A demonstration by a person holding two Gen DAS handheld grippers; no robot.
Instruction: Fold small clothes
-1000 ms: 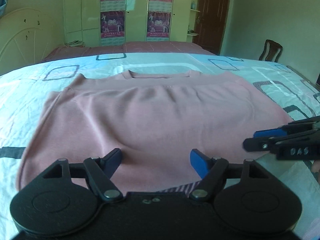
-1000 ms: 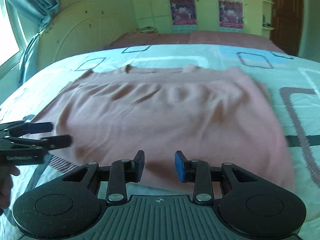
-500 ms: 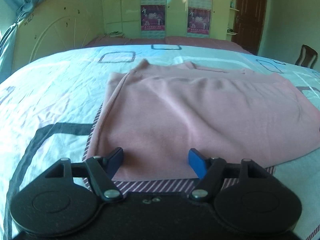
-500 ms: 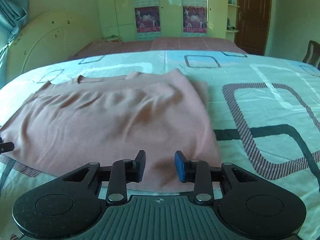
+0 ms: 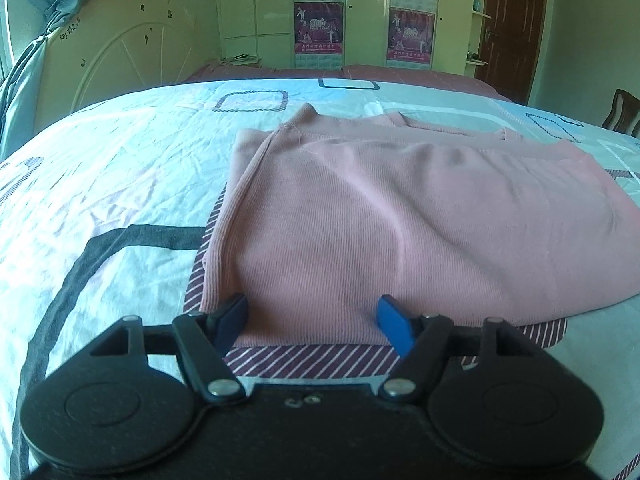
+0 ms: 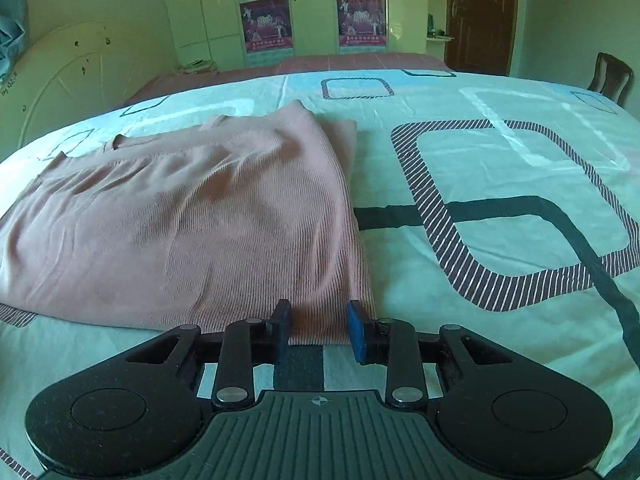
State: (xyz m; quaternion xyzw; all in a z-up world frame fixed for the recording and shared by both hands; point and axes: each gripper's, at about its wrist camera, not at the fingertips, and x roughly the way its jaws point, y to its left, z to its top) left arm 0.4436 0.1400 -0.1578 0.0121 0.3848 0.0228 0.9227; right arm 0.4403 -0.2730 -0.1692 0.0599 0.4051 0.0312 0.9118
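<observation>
A pink knit top (image 5: 400, 216) lies flat on the bed, folded so its hem lies just short of the neckline. My left gripper (image 5: 312, 320) is open, its blue fingers straddling the near left corner of the top's front edge. In the right wrist view the same top (image 6: 192, 220) fills the left half. My right gripper (image 6: 319, 330) is open at the top's near right corner, with the front edge between its fingers. Neither gripper holds the cloth.
The bed sheet (image 6: 500, 168) is pale blue with dark rounded-square patterns. A white headboard (image 5: 120, 64) stands at the far left, wardrobes with posters (image 5: 320, 12) at the back, a brown door (image 6: 480, 16) and a wooden chair (image 6: 610, 76) at the right.
Both grippers have spread apart: the left moved toward the top's left corner, the right toward its right corner. Each gripper has dropped out of the other's view.
</observation>
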